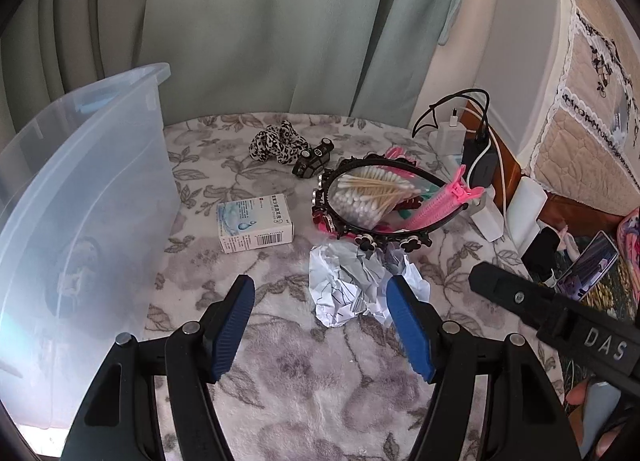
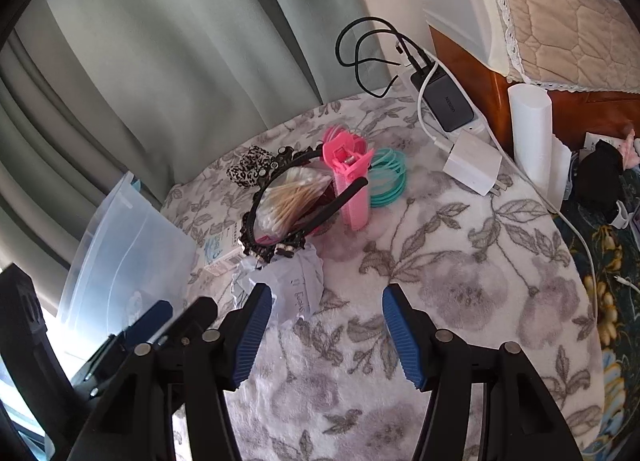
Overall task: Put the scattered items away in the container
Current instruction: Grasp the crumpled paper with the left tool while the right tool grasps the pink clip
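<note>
Grey-flowered fleece blanket covers the surface, pale green curtains hanging behind it. Far left: a clear plastic bin, tipped on its side, mouth toward the clutter. Next along, a small white and blue box lies flat, just beside the bin. Behind it, near the curtains, a leopard-print scrunchie touching a small black clip. Centre: a crumpled ball of paper, with a black headband trimmed in little flowers just behind it. A bag of cotton swabs sits inside the headband's loop, a pink hair clip against it, teal hair ties beyond. Right edge: white plug, dark charger, tangled black cables.

Left gripper: jaws apart, nothing between the blue pads, right pad overlapping the paper's edge in its own view; contact unclear. Right gripper: jaws apart and empty, over bare blanket just right of the paper.
</note>
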`<state>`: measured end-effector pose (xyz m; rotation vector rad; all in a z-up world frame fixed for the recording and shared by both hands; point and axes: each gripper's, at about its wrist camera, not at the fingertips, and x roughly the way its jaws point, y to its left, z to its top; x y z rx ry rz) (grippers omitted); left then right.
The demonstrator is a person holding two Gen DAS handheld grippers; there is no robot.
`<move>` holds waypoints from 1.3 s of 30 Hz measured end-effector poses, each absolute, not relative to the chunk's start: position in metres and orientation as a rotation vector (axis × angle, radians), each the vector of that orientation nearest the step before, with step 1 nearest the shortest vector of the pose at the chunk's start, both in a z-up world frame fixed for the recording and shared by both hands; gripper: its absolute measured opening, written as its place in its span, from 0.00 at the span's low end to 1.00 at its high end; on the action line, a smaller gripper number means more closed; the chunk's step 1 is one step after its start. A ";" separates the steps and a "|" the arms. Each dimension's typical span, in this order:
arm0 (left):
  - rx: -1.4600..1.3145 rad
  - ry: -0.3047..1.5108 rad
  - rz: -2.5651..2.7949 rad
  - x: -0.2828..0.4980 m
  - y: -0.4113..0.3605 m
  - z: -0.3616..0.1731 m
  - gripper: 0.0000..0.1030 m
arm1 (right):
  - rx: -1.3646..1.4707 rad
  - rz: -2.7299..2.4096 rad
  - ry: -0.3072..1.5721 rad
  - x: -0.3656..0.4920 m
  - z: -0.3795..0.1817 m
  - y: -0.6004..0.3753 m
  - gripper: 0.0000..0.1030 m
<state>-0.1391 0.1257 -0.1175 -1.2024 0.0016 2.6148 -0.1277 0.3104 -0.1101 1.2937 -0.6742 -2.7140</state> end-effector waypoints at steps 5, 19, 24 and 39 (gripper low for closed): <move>-1.203 0.031 2.572 -0.150 0.138 -0.132 0.67 | 1.272 -2.694 -0.702 -0.148 -0.111 0.313 0.60; -1.240 0.039 2.526 -0.177 0.154 -0.161 0.66 | 1.257 -2.774 -0.684 -0.204 -0.121 0.327 0.59; -1.225 0.020 2.510 -0.178 0.159 -0.162 0.58 | 1.238 -2.792 -0.654 -0.214 -0.122 0.331 0.45; -1.208 0.010 2.512 -0.166 0.155 -0.149 0.43 | 1.044 -2.856 -0.686 -0.192 -0.090 0.346 0.31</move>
